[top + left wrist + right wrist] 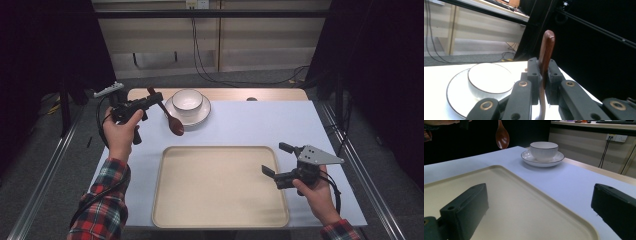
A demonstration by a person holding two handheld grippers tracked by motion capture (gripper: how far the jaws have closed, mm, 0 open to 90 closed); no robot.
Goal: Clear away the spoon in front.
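High view first: I record a beige tray at the near centre of the white-covered table, with nothing lying in it. At about 11 o'clock from the tray, a white bowl sits in a white saucer near the table's far edge. My left tool is clamped on the handle of a brown wooden spoon, held clear of the table at 9 o'clock from the saucer; the spoon's bowl hangs down just beside the saucer's rim. Left gripper view confirms the grip: the handle stands between the two closed jaws, its tip rising above them. My right tool hangs over the tray's 3 o'clock edge with its jaws spread wide and nothing between them, as the right gripper view also shows.
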